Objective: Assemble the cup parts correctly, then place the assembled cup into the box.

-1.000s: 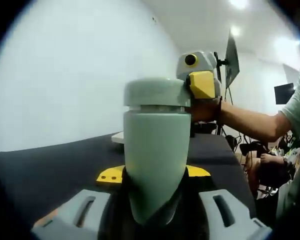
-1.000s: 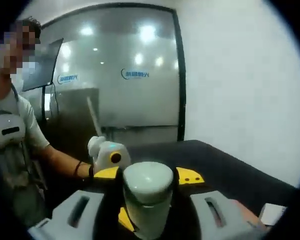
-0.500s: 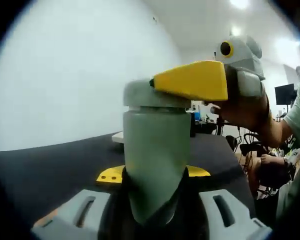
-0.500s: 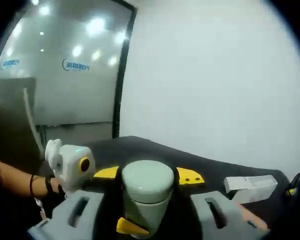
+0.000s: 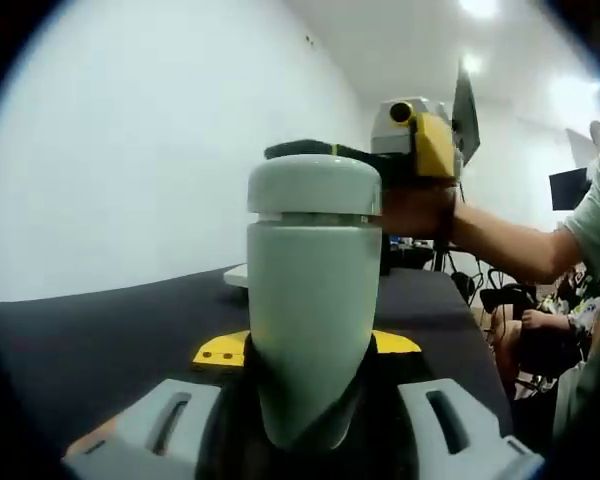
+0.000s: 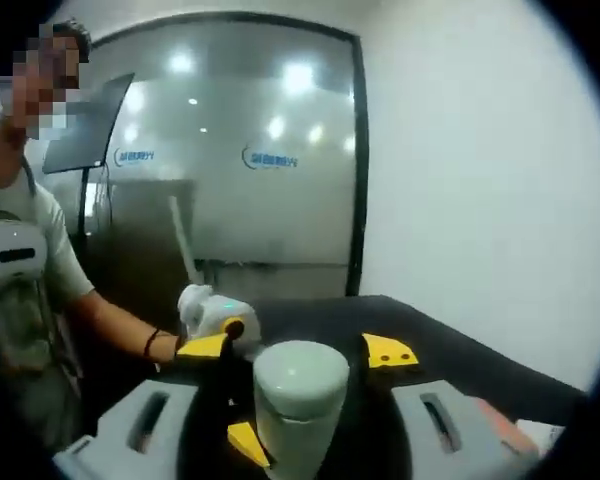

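Note:
A pale green cup body (image 5: 310,320) stands upright between the jaws of my left gripper (image 5: 308,345), which is shut on its lower part. A matching lid (image 5: 315,185) sits on top of it. My right gripper (image 5: 325,152) comes in from the right at lid height, with a black jaw behind the lid's top edge. In the right gripper view I look down on the lid (image 6: 300,380). My right gripper (image 6: 298,350) is open, its yellow fingertips (image 6: 390,352) standing either side of the lid with small gaps. A yellow fingertip (image 6: 246,440) of the left gripper shows below the lid.
The black table (image 5: 100,340) spreads under both grippers. A white box (image 5: 237,275) lies behind the cup. The person (image 6: 30,270) stands to one side, with an arm (image 5: 510,245) reaching in. A monitor on a stand (image 5: 465,110) is further back.
The right gripper has turned around the lid and swung back the way it faced a second ago. Its jaws now stand slightly wider from the lid. The cup and left gripper have not moved.

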`<action>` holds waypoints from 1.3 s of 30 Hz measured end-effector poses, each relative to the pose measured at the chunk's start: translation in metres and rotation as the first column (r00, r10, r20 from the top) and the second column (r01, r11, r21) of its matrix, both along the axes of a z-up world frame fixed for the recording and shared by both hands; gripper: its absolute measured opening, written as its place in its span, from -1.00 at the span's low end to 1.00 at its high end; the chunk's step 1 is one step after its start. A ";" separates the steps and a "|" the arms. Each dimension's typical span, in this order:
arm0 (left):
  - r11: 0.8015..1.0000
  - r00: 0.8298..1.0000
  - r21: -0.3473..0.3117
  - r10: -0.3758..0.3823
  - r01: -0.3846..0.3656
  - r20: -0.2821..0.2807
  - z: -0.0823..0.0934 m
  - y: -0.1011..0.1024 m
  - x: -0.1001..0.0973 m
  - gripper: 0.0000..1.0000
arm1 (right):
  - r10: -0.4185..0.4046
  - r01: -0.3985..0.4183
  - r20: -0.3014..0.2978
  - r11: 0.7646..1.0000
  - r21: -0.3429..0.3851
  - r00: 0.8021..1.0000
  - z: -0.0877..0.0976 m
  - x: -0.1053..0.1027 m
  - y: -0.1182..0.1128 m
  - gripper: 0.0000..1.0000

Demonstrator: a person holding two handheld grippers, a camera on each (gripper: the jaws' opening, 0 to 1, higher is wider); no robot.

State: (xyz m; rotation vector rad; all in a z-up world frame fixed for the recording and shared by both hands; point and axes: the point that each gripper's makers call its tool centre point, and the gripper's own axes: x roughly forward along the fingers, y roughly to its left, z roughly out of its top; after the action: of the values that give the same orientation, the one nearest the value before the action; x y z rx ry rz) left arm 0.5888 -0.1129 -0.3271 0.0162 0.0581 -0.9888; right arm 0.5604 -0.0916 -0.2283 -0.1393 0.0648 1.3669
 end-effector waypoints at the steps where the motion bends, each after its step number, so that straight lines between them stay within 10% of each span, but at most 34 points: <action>1: 1.000 1.000 0.002 -0.001 0.001 0.001 0.000 0.000 0.000 -0.22 | 0.000 0.000 0.009 1.000 0.015 1.000 0.000 0.001 0.003 0.01; 13: 1.000 1.000 0.008 0.001 -0.001 -0.003 0.000 0.001 0.001 -0.22 | -0.159 0.160 0.034 0.987 -0.028 0.987 -0.018 -0.005 0.011 -0.21; 17: 1.000 1.000 0.011 0.004 -0.004 0.000 0.000 0.003 0.000 -0.22 | -0.339 0.339 0.016 0.941 0.019 0.941 -0.016 0.004 0.005 -0.21; 24: 1.000 1.000 0.008 0.009 -0.009 -0.007 0.000 0.002 0.001 -0.22 | -0.616 0.615 0.025 0.788 0.024 0.787 -0.015 0.017 -0.007 -0.21; 30: 1.000 1.000 -0.004 0.007 -0.007 -0.007 0.000 0.003 0.001 -0.22 | -0.533 0.531 0.055 0.846 0.050 0.844 -0.008 0.023 -0.010 -0.05; 35: 1.000 1.000 0.003 0.005 -0.005 -0.005 0.000 0.001 0.001 -0.22 | -0.226 0.223 0.024 0.971 0.086 0.974 0.012 -0.002 -0.004 0.09; 39: 1.000 1.000 -0.001 0.004 -0.004 -0.005 0.001 0.002 0.001 -0.22 | -0.161 0.153 0.053 0.980 0.128 0.986 0.023 0.002 -0.013 0.13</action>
State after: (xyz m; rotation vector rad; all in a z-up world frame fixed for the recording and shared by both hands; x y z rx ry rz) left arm 0.5901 -0.1111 -0.3266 0.0129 0.0620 -0.9844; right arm 0.5620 -0.1048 -0.2052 -0.0714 -0.0610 1.2041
